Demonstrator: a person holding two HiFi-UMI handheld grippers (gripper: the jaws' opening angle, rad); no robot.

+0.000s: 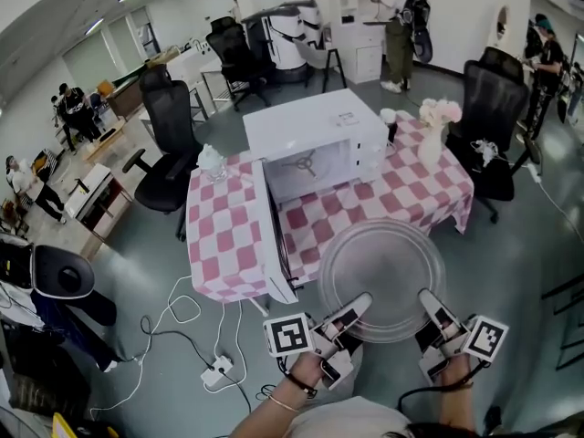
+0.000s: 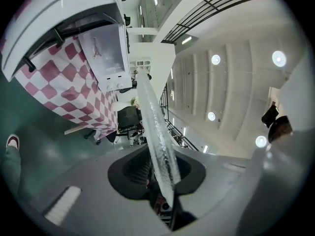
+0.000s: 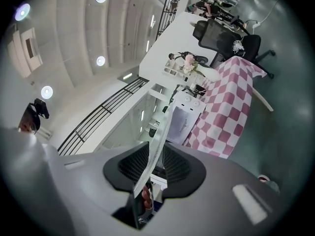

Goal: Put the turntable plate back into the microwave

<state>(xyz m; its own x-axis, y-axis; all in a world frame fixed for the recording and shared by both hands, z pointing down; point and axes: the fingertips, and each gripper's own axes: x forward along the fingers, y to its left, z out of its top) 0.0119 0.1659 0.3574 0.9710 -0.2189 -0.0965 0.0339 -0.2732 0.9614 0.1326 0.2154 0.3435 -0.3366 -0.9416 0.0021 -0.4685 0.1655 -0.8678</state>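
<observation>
Plate (image 1: pixel 383 281) is hanging roughly level in the air, over the floor just short of the table (image 1: pixel 415 194) front, well apart from the microwave (image 1: pixel 315 126). Left gripper (image 1: pixel 359 304) and right gripper (image 1: pixel 429 301) are each clamping its near rim; both gripper views show the jaws narrowed onto the thin glass edge, nothing else between them. Judgement: both grips are sitting on one side of the rim, so the far half is overhanging unsupported. Smooth glass could be slipping or drooping if either grip eases or the hands get out of step. Plate is looking wide against the cavity, so the rim may be clipping the frame going in, and it has to be landing centred on the hub (image 1: pixel 306 164) or it will be sitting crooked. Door (image 1: pixel 274 235) is standing open at the left, jutting past the table edge and close beside the plate's path; that is the likeliest thing to strike. Vase (image 1: pixel 436 130) is standing right of the microwave, clear of the line. Cables (image 1: pixel 196 336) are trailing over the floor at the left, a trip risk when stepping in. Chairs (image 1: pixel 173 144) and people are further off.
</observation>
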